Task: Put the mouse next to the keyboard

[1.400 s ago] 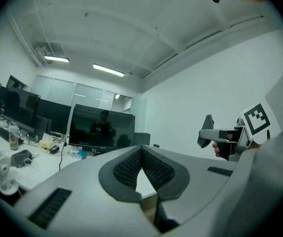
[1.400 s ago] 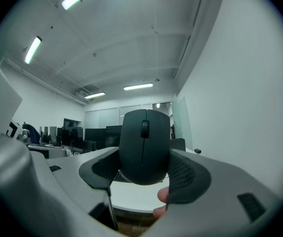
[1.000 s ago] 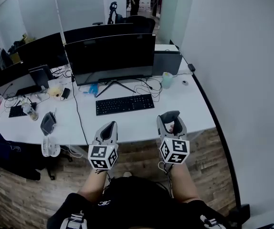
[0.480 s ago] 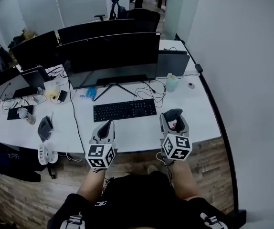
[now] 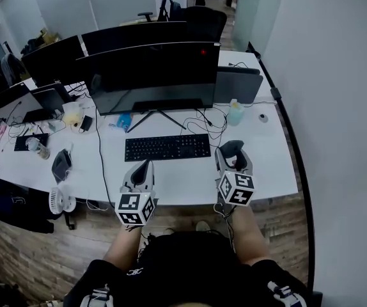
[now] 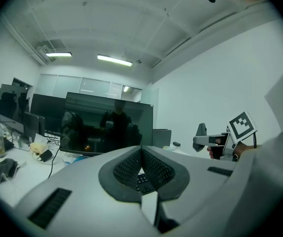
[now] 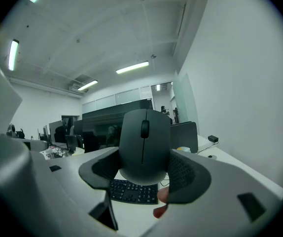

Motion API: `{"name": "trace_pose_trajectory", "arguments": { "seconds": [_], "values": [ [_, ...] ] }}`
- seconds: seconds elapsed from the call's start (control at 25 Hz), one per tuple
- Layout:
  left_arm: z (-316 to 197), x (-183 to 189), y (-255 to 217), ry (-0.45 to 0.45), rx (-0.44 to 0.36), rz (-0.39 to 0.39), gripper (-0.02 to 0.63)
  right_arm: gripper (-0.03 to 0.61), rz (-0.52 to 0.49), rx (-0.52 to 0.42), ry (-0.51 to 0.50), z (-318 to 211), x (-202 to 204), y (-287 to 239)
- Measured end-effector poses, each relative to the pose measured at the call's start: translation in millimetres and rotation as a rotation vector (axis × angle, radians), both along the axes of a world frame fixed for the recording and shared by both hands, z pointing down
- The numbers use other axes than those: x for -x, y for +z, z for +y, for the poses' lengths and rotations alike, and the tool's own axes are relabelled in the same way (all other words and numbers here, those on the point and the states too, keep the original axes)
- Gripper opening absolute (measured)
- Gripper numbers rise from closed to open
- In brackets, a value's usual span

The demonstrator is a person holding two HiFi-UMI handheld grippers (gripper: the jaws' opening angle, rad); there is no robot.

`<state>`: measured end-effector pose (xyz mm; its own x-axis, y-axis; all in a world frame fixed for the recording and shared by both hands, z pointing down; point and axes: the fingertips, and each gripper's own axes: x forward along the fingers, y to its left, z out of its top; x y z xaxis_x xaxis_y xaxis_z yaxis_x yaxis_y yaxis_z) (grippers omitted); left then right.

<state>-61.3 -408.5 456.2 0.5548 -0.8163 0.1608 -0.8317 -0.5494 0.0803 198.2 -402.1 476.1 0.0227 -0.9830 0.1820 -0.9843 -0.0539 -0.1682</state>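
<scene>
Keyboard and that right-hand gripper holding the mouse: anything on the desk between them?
Nothing: in the head view only bare white desk separates the keyboard from the right gripper, shut on the mouse.

White worktop point(image 5: 183, 183), long, set against a plain white wall point(image 5: 337, 75) at the right. Floor point(image 5: 279, 217) in brown wood-look planks. Wide dark monitor point(image 5: 151, 75) on a splayed stand at mid worktop. Further dark monitors point(image 5: 132, 36) in a row behind and to the left. Grey upright panel point(image 5: 238, 85) just beside the wide monitor, possibly a desk divider. Black office chair point(image 5: 199, 21) beyond the rear row. White ceiling with strip lights point(image 6: 114, 59), lit.
</scene>
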Motion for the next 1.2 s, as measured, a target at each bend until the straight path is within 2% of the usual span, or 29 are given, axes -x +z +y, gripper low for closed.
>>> {"name": "trace_pose_trajectory", "arguments": {
  "seconds": [0.16,0.28,0.56,0.84,1.2],
  "values": [
    [-0.7,-3.5,3.7,-0.027,0.01,-0.003,0.012,0.311,0.015,0.042,-0.016,-13.9,-10.7,18.3],
    [-2.2,-4.3,5.3,-0.042,0.013,-0.008,0.012,0.311,0.035,0.075,0.01,-27.1,-24.5,32.3],
    [-6.8,7.0,14.3,-0.12,0.036,-0.01,0.012,0.311,0.068,0.172,-0.013,-61.2,-44.3,71.8],
    [-8.5,17.2,20.2,-0.213,0.045,-0.012,0.012,0.311,0.077,0.3,-0.054,-88.2,-54.7,130.4],
    [-7.2,-2.2,30.1,-0.291,0.052,-0.023,0.012,0.31,0.072,0.473,-0.104,-104.5,-69.9,201.2]
  ]
}}
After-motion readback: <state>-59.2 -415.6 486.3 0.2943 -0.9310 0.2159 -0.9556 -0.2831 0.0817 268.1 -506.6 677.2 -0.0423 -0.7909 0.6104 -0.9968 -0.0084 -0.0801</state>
